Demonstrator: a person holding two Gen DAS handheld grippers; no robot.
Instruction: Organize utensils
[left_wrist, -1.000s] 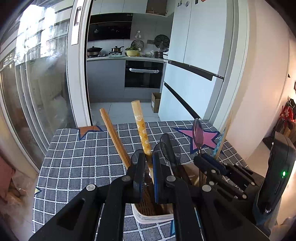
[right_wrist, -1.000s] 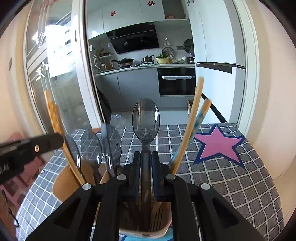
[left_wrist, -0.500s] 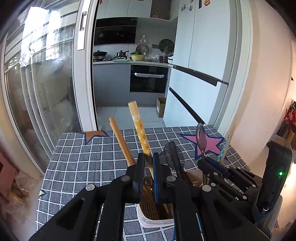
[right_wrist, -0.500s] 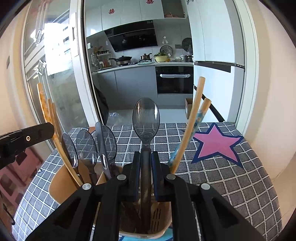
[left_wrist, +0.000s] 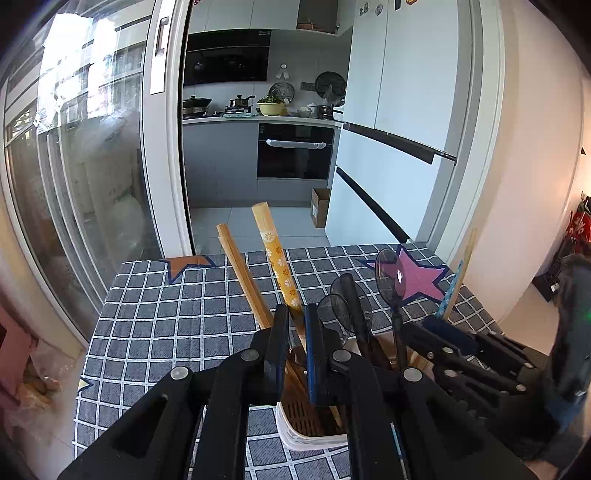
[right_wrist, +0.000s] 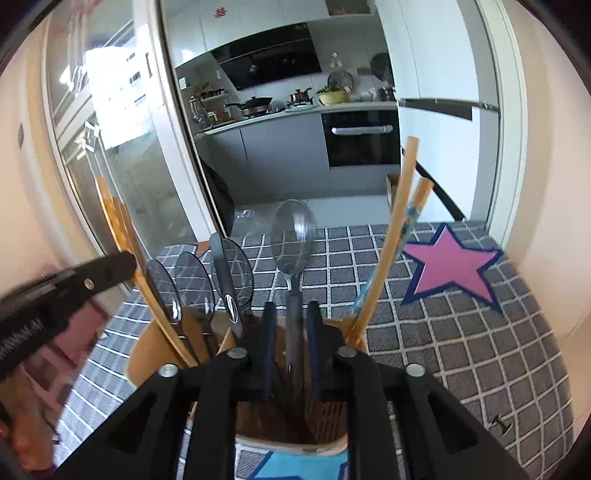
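On the left, the left hand-held gripper (left_wrist: 294, 325) is clamped on a yellow flowered chopstick (left_wrist: 276, 264) whose lower end stands in the white holder (left_wrist: 295, 435) on the checked worktop (left_wrist: 166, 325). A plain wooden chopstick (left_wrist: 240, 275) leans just beside it in the same holder.

Further right, three dark spoons (right_wrist: 194, 282) and a black-handled utensil (right_wrist: 226, 280) stand in the tan compartment (right_wrist: 142, 350) next to it.

Right again, the right hand-held gripper (right_wrist: 289, 323) is over the next compartment; its jaws are opening, and the grey translucent spoon (right_wrist: 294, 236) stands between them with a gap on each side, so it looks released into the holder. Two more chopsticks (right_wrist: 391, 236) lean at that compartment's right edge.

Most utensils appear sorted already. No loose utensils show on the cloth; what seems left is letting go of the flowered chopstick.
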